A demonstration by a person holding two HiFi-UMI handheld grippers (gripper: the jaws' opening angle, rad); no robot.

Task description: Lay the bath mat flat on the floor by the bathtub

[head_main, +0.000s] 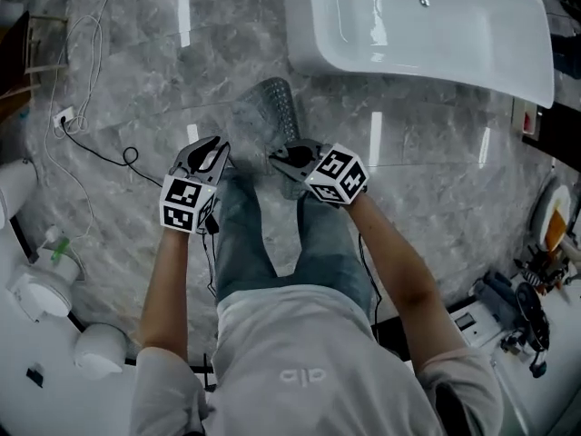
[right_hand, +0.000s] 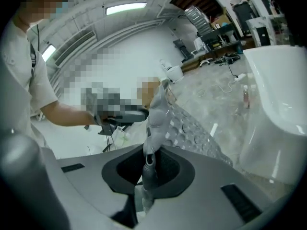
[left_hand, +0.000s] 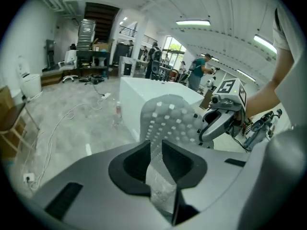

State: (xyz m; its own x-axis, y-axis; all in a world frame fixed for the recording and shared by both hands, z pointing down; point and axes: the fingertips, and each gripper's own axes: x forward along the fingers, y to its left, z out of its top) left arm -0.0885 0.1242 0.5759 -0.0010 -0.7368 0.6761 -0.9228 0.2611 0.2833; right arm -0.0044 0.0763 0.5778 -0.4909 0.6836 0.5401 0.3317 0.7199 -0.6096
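The left hand-held gripper (head_main: 211, 155) and the right hand-held gripper (head_main: 286, 160) are each clamped on the near edge of the bath mat (head_main: 266, 116), held off the floor (head_main: 163, 80), its length pointing ahead toward the bathtub (head_main: 427, 34).

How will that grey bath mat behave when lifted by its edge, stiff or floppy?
Probably floppy: the bath mat curves and creases between the left gripper and right gripper, and its pinched edge folds in the right gripper view. Likely light, since thin edge pinches carry it. Its dimpled face may cling to the glossy floor.
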